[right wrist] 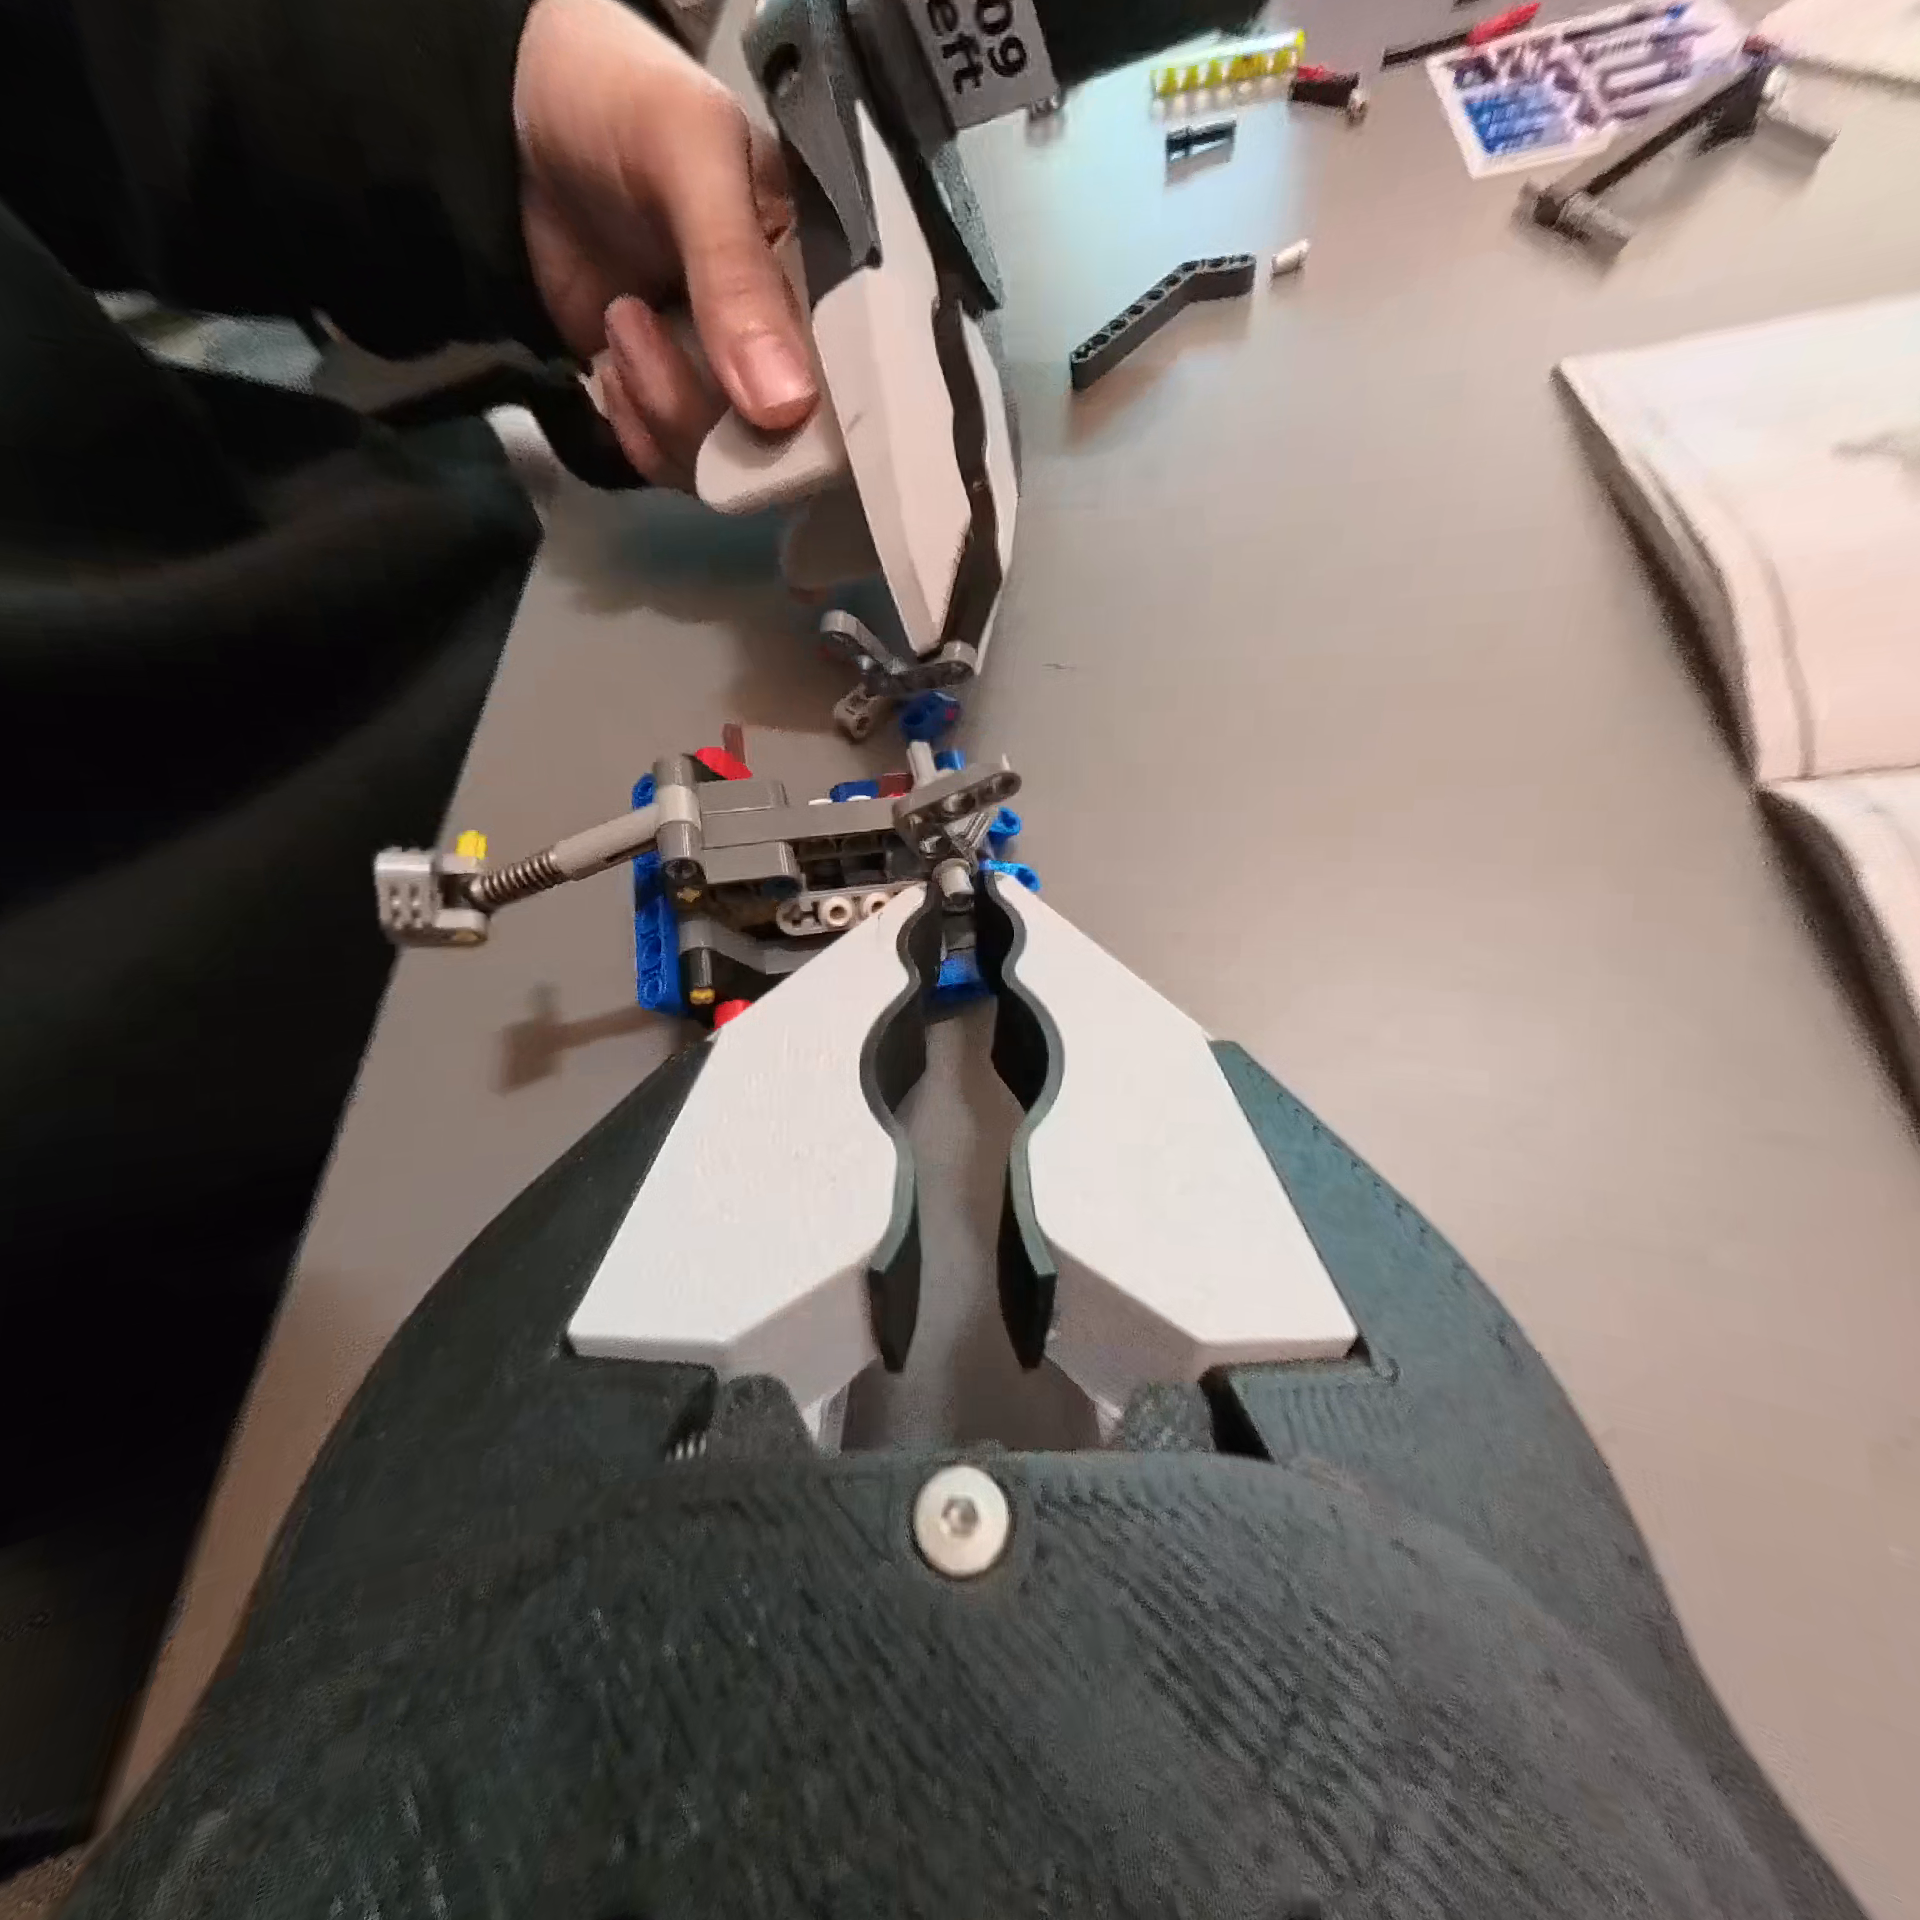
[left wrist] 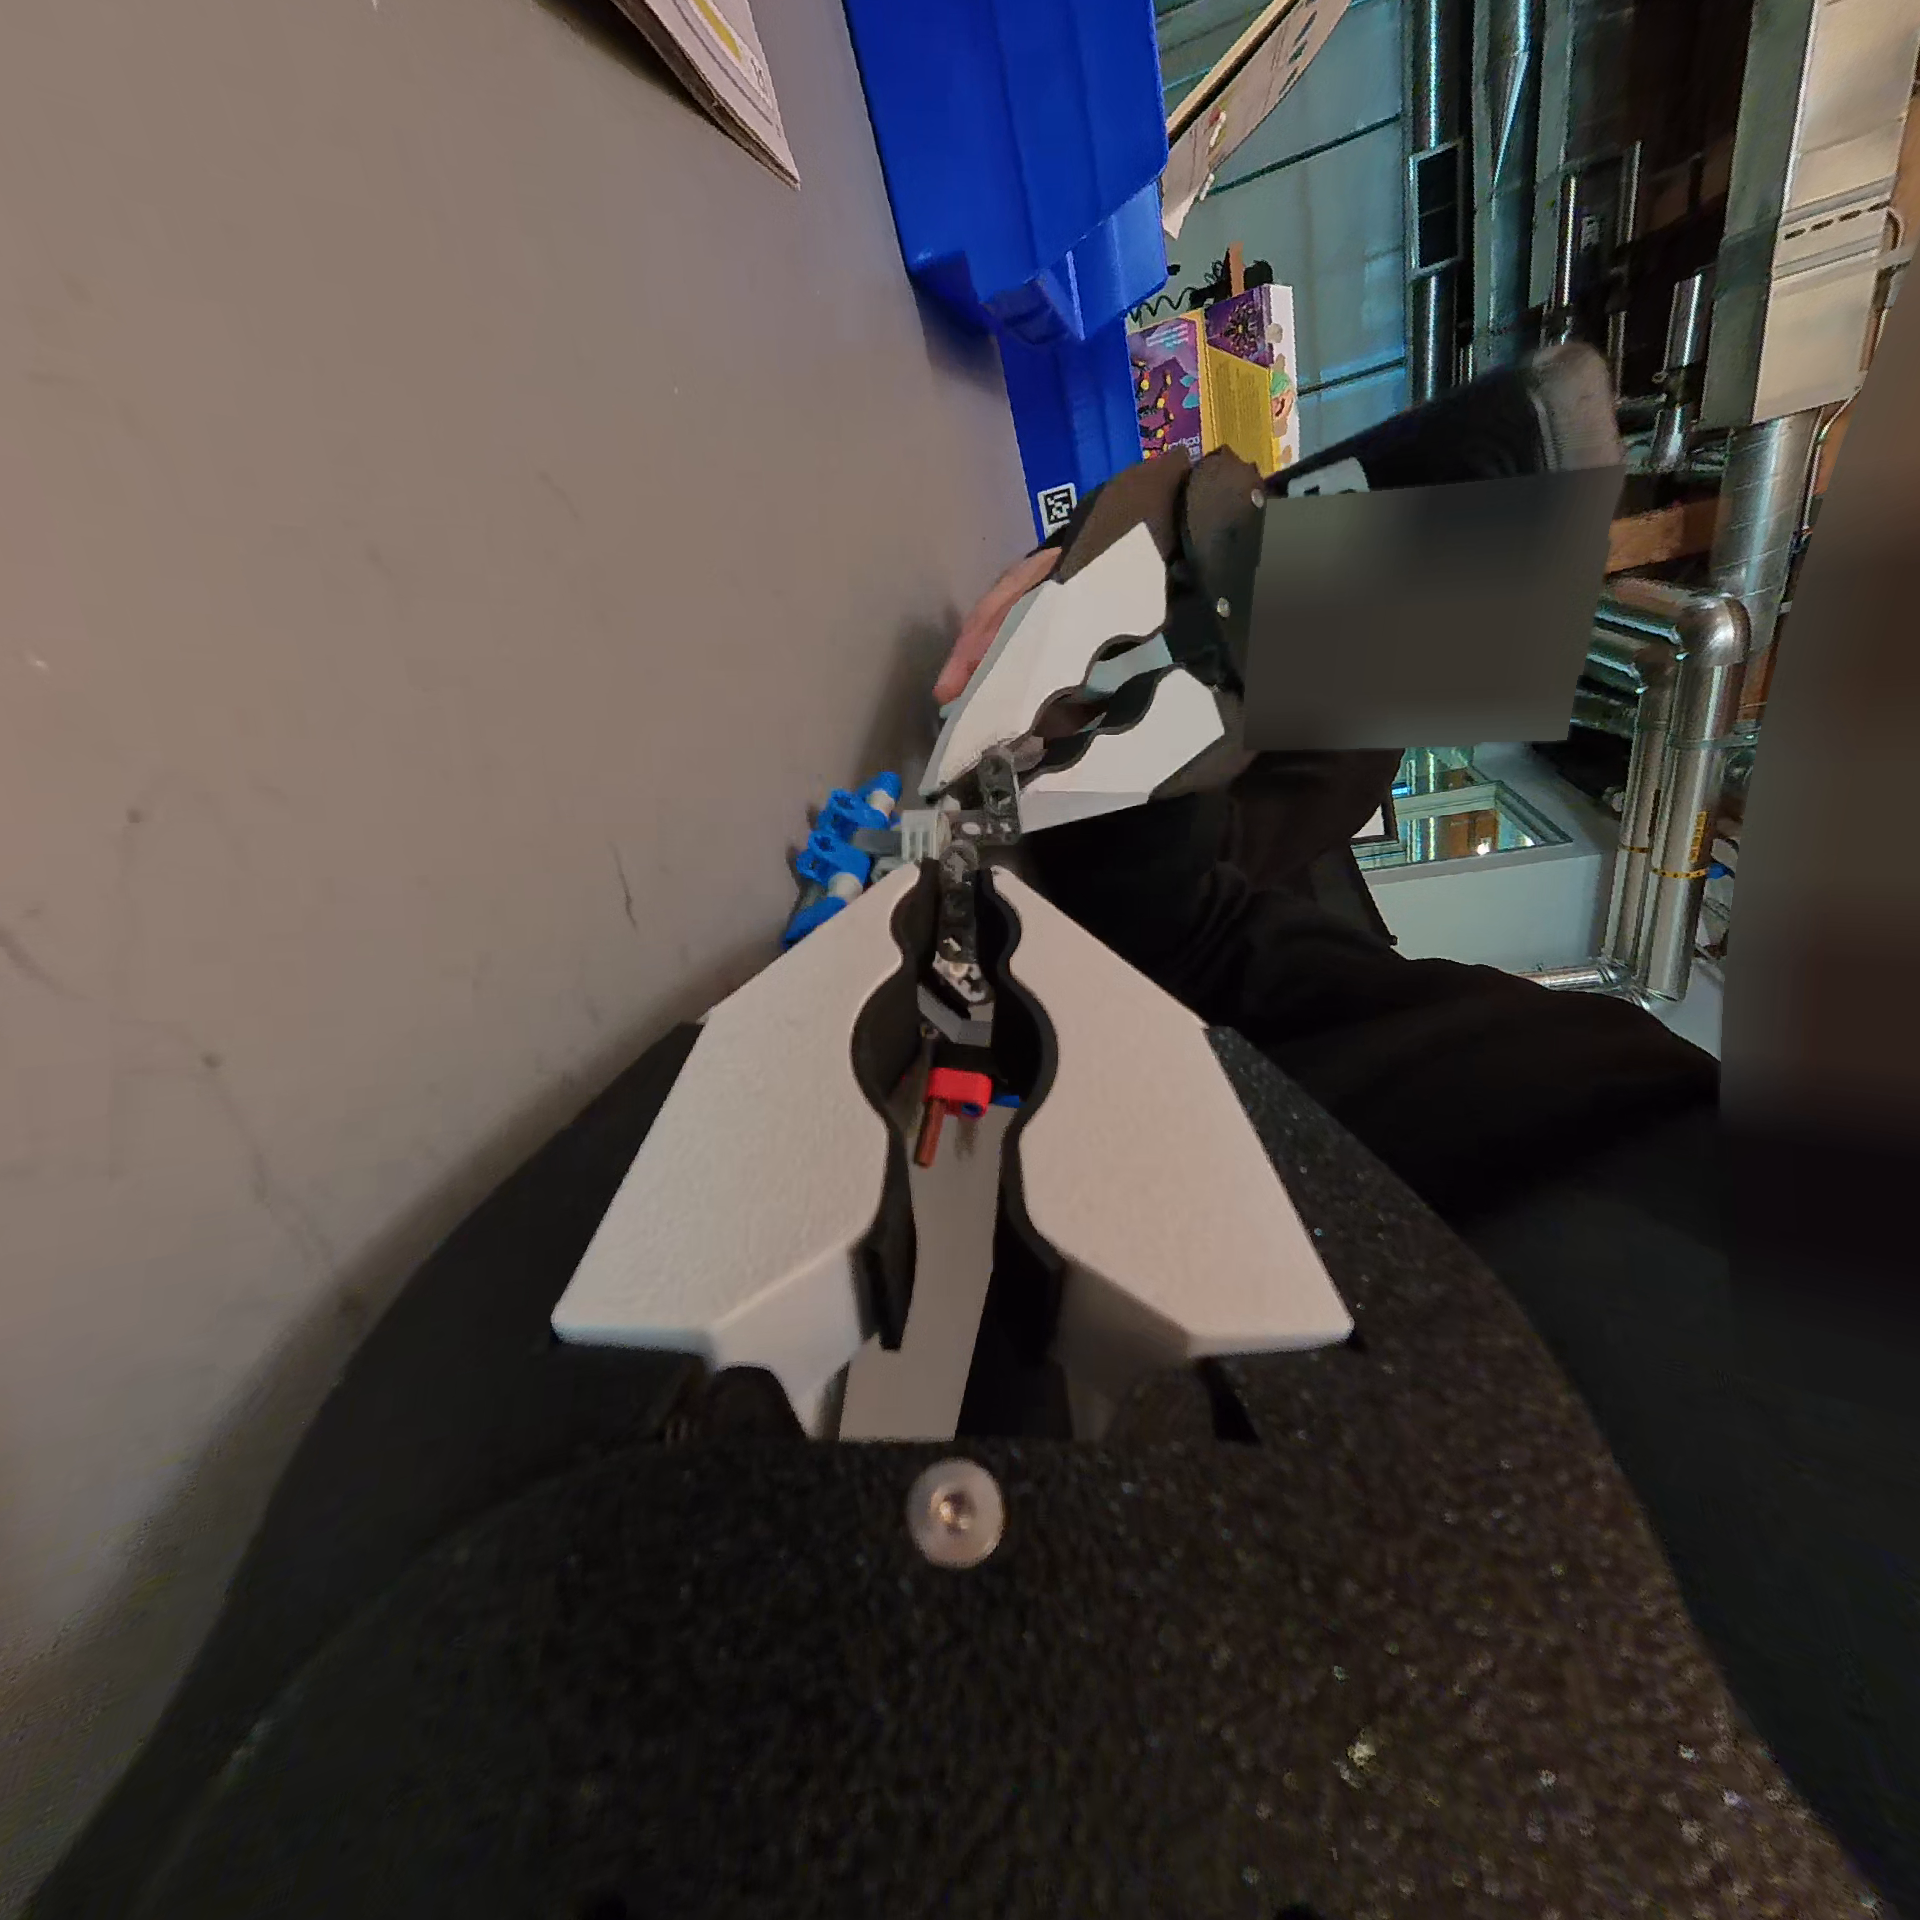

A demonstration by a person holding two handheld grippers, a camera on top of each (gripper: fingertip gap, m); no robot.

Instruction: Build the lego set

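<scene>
Landmark: a half-built toy model [right wrist: 769,862] of blue, grey and black plastic building pieces lies on the grey counter [right wrist: 1299,727]; everything below is placed from it.

Left tool [right wrist: 940,649]: it comes down from above on the far side of the model, a hand [right wrist: 665,239] around its handle. Its fingers are pinched together on a thin dark grey beam with holes [right wrist: 894,675], which sticks out sideways from the tips.

Right tool [right wrist: 954,896]: it reaches in from the near side. Its tips are nearly closed around a small light grey peg [right wrist: 951,878] that stands up at the model's right end, just under a short grey three-hole link [right wrist: 956,795].

Between the tools: a blue connector [right wrist: 928,715] on a pale pin sits just beyond the link, close under the dark beam.

Model's left end: a spring strut [right wrist: 520,878] with a light grey block [right wrist: 410,894] sticks out sideways.

Farther off: a bent black beam [right wrist: 1164,312], small loose bits and a printed sheet [right wrist: 1579,73] lie well beyond the model; an open booklet [right wrist: 1766,540] lies to its right.

Progress: the model looks partly assembled, with loose pieces not yet used; the dark beam is not yet joined to the model.
</scene>
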